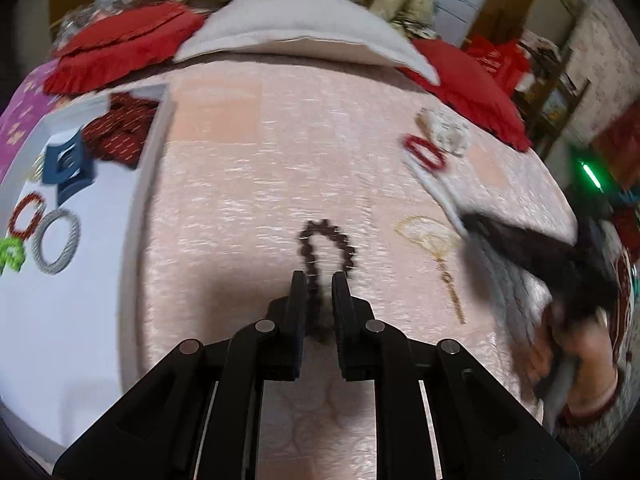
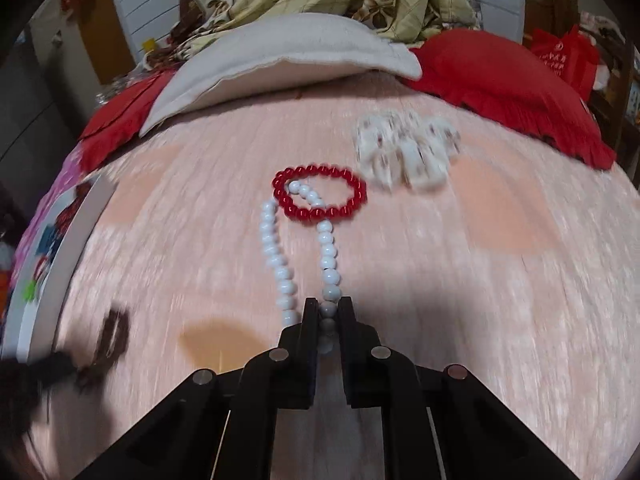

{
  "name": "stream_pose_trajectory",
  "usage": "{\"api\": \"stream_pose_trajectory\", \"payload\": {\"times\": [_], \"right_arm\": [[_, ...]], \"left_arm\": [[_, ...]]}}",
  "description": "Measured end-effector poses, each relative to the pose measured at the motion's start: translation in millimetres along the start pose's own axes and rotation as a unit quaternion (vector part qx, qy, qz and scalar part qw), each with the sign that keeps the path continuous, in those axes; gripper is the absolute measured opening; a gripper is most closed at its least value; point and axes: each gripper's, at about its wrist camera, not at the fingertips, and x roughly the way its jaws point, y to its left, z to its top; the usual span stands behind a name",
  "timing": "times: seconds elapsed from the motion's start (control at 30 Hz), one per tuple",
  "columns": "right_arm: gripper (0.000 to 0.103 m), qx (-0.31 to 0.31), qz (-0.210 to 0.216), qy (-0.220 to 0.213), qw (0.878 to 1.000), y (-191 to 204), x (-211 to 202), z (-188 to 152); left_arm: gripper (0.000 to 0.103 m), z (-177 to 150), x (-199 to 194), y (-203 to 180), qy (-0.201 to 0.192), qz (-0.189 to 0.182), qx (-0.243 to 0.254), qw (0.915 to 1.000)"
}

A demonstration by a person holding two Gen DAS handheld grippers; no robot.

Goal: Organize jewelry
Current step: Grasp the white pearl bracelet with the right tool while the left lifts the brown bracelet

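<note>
My view: right gripper smeared by blur. White tray cut by left edge. Green ring half cropped. White tiles too blurred to identify.

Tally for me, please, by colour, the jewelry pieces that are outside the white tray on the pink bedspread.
White: 2 (white bead strand, white tile bracelet)
Red: 1 (red bead bracelet)
Brown: 1 (brown bead bracelet)
Gold: 1 (gold chain)
Total: 5
</note>
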Motion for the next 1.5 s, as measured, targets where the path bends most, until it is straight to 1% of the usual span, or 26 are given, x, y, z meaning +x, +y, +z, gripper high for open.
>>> {"api": "stream_pose_trajectory", "payload": {"times": [0.07,0.13,0.17,0.23,0.27,0.3,0.33,0.37,0.4,0.43,0.6,0.7,0.77,0.8,0.83,0.9,0.93,1.0,1.13,1.27,1.4,1.5], "right_arm": [[0.009,-0.005,0.012,0.004,1.0,-5.5,-14.0,-18.3],[0.009,-0.007,0.029,0.009,1.0,-11.5,-27.1,-39.2],[0.009,-0.005,0.036,0.011,0.999,-15.8,-32.3,-47.9],[0.009,0.006,0.06,0.014,0.998,-23.8,-41.1,-61.2],[0.009,0.013,0.068,0.015,0.997,-27.4,-42.5,-63.3],[0.012,0.026,0.079,0.013,0.996,-33.6,-44.2,-65.6],[0.018,0.035,0.082,0.009,0.996,-36.8,-44.5,-66.4],[0.021,0.042,0.083,0.004,0.996,-38.9,-46.0,-67.9],[0.024,0.05,0.082,-0.002,0.995,-41.9,-45.8,-67.3],[0.025,0.053,0.081,-0.004,0.995,-42.3,-45.6,-66.5],[0.027,0.036,0.065,-0.011,0.997,-32.0,-38.1,-55.1],[0.027,0.013,0.04,-0.016,0.999,-20.8,-31.5,-46.9],[0.027,-0.014,0.012,-0.014,1.0,-9.0,-27.2,-42.1],[0.026,-0.028,-0.005,-0.014,1.0,-2.5,-25.3,-40.8],[0.021,-0.038,-0.015,-0.014,0.999,1.5,-23.7,-40.1],[0.013,-0.047,-0.017,-0.016,0.999,6.9,-22.2,-39.1],[0.009,-0.041,-0.007,-0.014,0.999,5.8,-22.1,-38.2],[0.009,-0.014,0.038,-0.008,0.999,-0.8,-24.0,-36.1],[0.009,0.009,0.059,-0.027,0.998,-4.9,-44.0,-35.8],[0.009,0.023,0.087,-0.052,0.995,-4.8,-76.3,-31.9],[0.009,0.027,0.112,-0.071,0.991,4.9,-106.2,-27.6],[0.009,0.017,0.118,-0.081,0.99,18.4,-120.8,-23.5]], "left_arm": [[0.012,1.3,-0.3,8.5,0.002,-0.003,-0.019,0.9998],[0.013,1.1,-3.4,14.2,-0.002,-0.015,-0.035,0.9993],[0.015,0.8,-4.2,15.2,-0.003,-0.017,-0.039,0.9991],[0.021,2.6,-3.0,15.5,-0.004,-0.025,-0.043,0.9988],[0.021,3.6,-0.8,15.0,-0.004,-0.028,-0.043,0.9987],[0.021,5.3,2.0,13.7,-0.001,-0.03,-0.042,0.9987],[0.021,6.2,4.2,13.1,0.001,-0.033,-0.04,0.9986],[0.021,7.7,8.3,11.5,0.005,-0.031,-0.036,0.9988],[0.021,9.1,12.9,9.4,0.009,-0.025,-0.031,0.9992],[0.021,10.3,16.9,7.3,0.011,-0.023,-0.023,0.9994],[0.021,10.5,33.9,1.8,0.021,-0.002,0.005,0.9998],[0.021,8.0,36.6,0.0,0.01,0.005,0.017,0.9998],[0.021,5.6,37.0,-3.4,0.005,0.013,0.029,0.9995],[0.02,4.5,37.0,-6.0,0.003,0.018,0.039,0.9991],[0.006,3.3,36.7,-8.2,0.003,0.02,0.048,0.9986],[0.007,0.8,35.1,-10.3,0.01,0.015,0.053,0.9984],[0.007,0.4,33.9,-10.3,0.012,0.013,0.052,0.9985],[0.007,-1.2,24.7,-10.0,0.005,0.01,0.047,0.9988],[0.007,-3.9,-9.1,-8.9,-0.02,-0.009,0.033,0.9992],[0.007,-6.0,-53.3,-11.6,-0.058,-0.022,0.037,0.9974],[0.007,-6.7,-95.8,-6.6,-0.094,-0.035,0.029,0.9946],[0.007,-7.5,-119.5,2.0,-0.112,-0.038,0.02,0.9927]]}}
